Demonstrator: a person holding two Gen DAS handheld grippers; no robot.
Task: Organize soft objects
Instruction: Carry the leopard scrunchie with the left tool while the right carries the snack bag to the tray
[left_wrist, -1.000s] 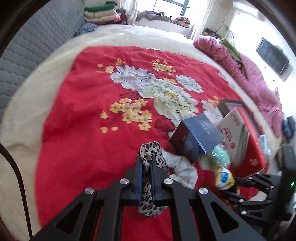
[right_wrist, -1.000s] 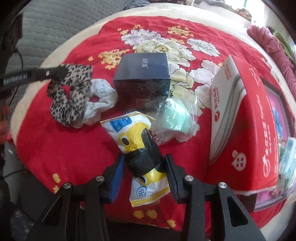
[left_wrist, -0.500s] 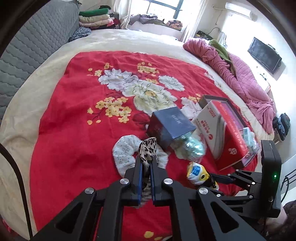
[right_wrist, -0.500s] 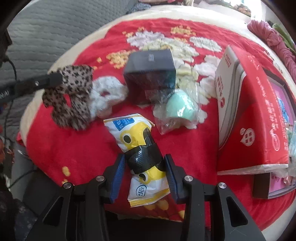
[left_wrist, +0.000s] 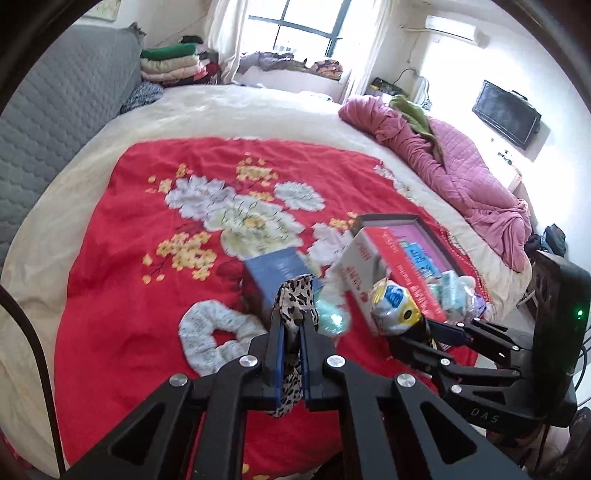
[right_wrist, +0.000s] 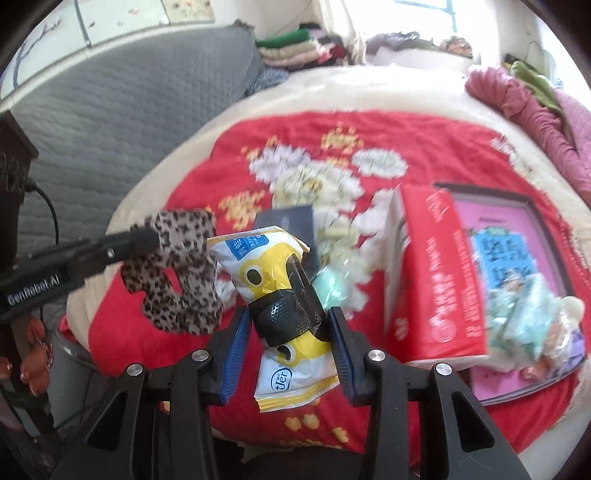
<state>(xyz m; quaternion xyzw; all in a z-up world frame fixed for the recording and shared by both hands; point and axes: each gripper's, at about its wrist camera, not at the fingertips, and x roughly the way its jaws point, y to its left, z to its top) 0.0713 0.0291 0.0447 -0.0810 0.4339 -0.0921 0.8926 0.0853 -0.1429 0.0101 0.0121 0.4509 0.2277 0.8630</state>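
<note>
Left gripper (left_wrist: 291, 332) pinched tight on the leopard scrunchie (right_wrist: 177, 273), angled downward above the red blanket (left_wrist: 122, 258). Right gripper (right_wrist: 290, 325) likewise angled down over that blanket, jaws partly apart and clamped on the yellow packet (right_wrist: 280, 291).

Each camera sits just behind its own claw, looking steeply down along the fingers at the bed. The left view faces past the left claw (left_wrist: 291, 332) across the red floral blanket (left_wrist: 122, 258) toward the window. The right view is closer. Both share the blanket, the red box (right_wrist: 436, 266) and the other claw.
</note>
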